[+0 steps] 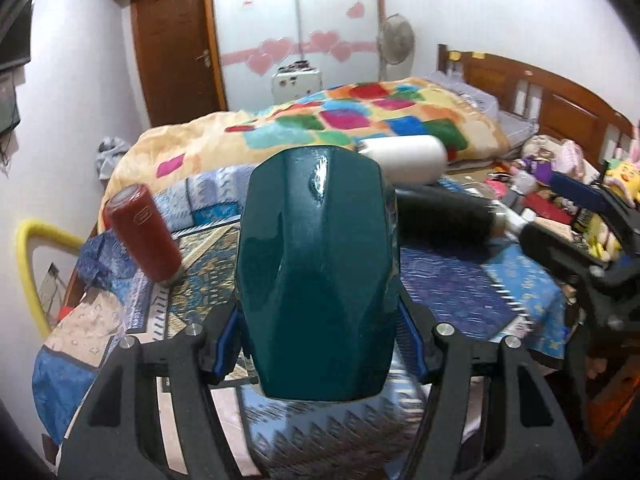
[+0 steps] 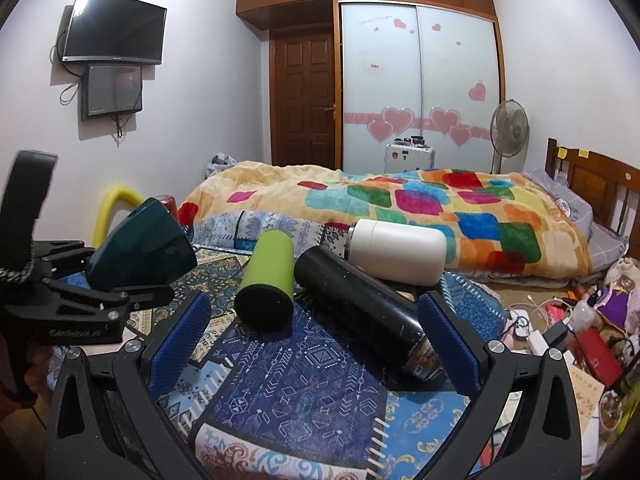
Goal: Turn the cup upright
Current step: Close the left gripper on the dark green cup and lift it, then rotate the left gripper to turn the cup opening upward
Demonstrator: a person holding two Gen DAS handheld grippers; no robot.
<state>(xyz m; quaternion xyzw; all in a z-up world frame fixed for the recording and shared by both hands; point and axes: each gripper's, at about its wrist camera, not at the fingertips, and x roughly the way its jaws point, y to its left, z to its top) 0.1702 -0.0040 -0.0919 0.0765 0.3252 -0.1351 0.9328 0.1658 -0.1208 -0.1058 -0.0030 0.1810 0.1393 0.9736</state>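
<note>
My left gripper (image 1: 320, 344) is shut on a dark teal faceted cup (image 1: 316, 272) and holds it above the patterned bed cover; it also shows at the left of the right wrist view (image 2: 140, 252), tilted. My right gripper (image 2: 316, 340) is open and empty. A black flask (image 2: 360, 308) lies on its side between its fingers, close to the right pad (image 2: 452, 344). A lime green cup (image 2: 268, 280) lies on its side just beyond the left pad. A white cup (image 2: 396, 250) lies on its side behind them.
A red cup (image 1: 142, 234) stands tilted on the bed at the left. A colourful quilt (image 2: 400, 208) is heaped across the back. Clutter with cables and toys (image 2: 568, 320) fills the right side. The blue patterned cover (image 2: 304, 384) lies beneath my right gripper.
</note>
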